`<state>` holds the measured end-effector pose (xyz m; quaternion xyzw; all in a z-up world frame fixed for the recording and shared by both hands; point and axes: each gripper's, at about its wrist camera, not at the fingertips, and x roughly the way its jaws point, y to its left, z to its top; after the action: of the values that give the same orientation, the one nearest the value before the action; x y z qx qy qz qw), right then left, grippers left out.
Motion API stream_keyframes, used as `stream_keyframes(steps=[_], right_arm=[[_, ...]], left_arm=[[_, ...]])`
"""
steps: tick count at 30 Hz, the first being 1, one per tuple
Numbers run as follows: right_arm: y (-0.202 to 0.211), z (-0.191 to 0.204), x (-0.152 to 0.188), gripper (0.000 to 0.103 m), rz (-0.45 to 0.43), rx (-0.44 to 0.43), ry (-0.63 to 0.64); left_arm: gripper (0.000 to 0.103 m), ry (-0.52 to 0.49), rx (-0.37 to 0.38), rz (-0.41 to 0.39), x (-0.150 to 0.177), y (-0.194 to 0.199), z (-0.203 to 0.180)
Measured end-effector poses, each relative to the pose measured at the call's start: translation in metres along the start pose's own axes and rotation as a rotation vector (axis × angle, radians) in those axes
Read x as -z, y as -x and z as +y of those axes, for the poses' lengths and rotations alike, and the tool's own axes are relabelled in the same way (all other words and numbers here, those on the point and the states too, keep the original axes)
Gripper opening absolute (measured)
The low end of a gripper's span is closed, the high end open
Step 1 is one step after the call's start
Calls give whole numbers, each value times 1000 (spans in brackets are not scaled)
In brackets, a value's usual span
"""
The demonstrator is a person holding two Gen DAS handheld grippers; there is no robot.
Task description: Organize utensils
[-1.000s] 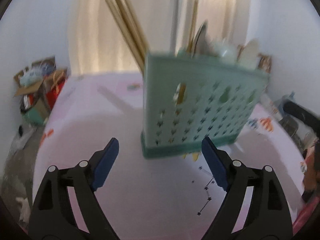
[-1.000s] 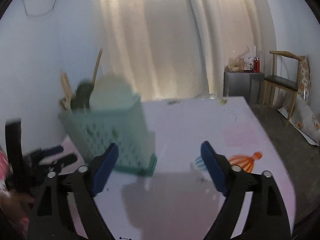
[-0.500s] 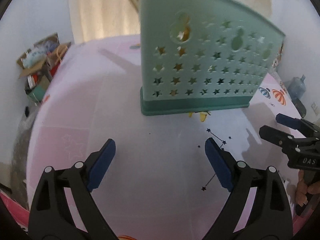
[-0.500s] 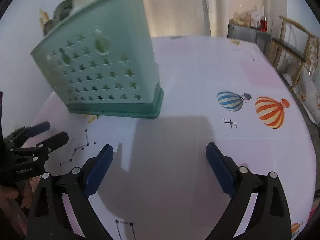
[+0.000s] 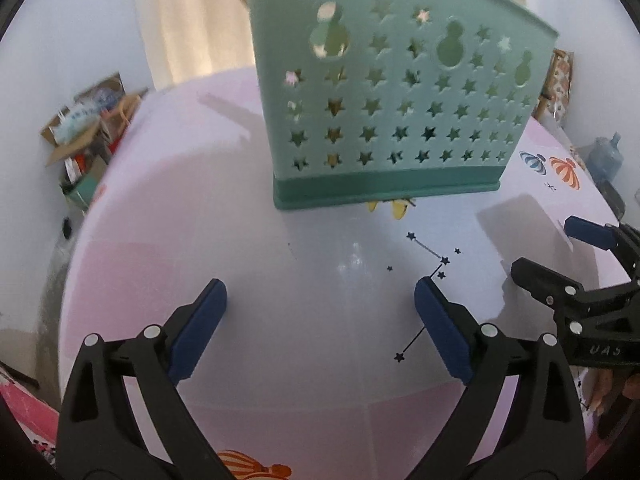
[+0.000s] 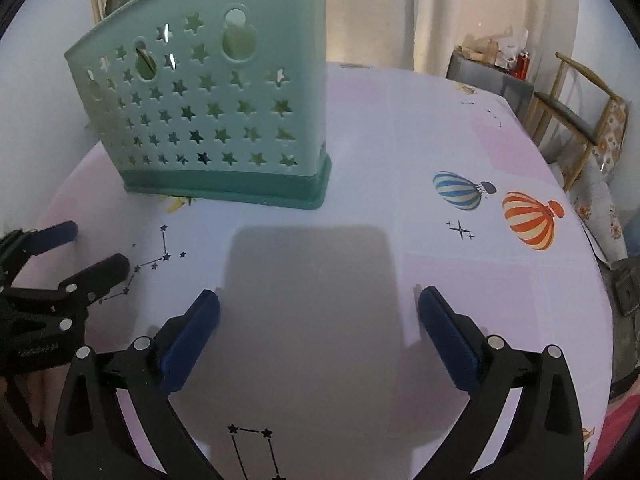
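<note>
We read "UAS" on the right gripper (image 5: 560, 256). Both it and our left gripper (image 5: 320, 320) are opening, empty, over bare tablecloth (image 6: 360, 140) below the green basket (image 6: 208, 120).

The tall plastic utensil basket (image 5: 384, 92) is mint green with a darker green base, and its wall has rows of star-shaped holes. Under it, the glossy tablecloth (image 6: 360, 248) is white and pale pink, printed with black star constellations. To the right of the basket there are two printed balloons, one striped blue (image 6: 460, 190) and one striped orange (image 6: 530, 220). Both black grippers have dark blue pads (image 5: 198, 332).
</note>
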<state>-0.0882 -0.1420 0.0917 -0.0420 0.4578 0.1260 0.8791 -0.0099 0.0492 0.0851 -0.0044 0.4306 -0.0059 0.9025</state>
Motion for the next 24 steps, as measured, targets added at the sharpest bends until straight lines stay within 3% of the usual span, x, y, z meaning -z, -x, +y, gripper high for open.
stream_keyframes(steps=[3,8,11,13,17,19,21,24], right_arm=[[6,-7,1,97,-16,-40,-42],[17,-38,-1,97,-106,-182,-247],[31,-46,-8,97,-208,-149,-274],[43,-53,-16,97,-310,-100,-285],[49,-56,-24,97,-431,-9,-322],[46,-53,-21,97,-459,32,-328],[40,-47,-24,97,-432,62,-312],[48,-34,-25,97,-480,98,-264]], left_arm=[[91,47,13,-32,3,6,6],[91,106,62,-189,-4,31,19],[91,91,61,-272,-13,41,16],[91,70,53,-300,-20,41,13],[91,64,25,-349,-32,37,6],[91,58,9,-364,-35,36,2],[91,38,-11,-383,-34,37,-3],[91,-28,-43,-452,-32,47,-17]])
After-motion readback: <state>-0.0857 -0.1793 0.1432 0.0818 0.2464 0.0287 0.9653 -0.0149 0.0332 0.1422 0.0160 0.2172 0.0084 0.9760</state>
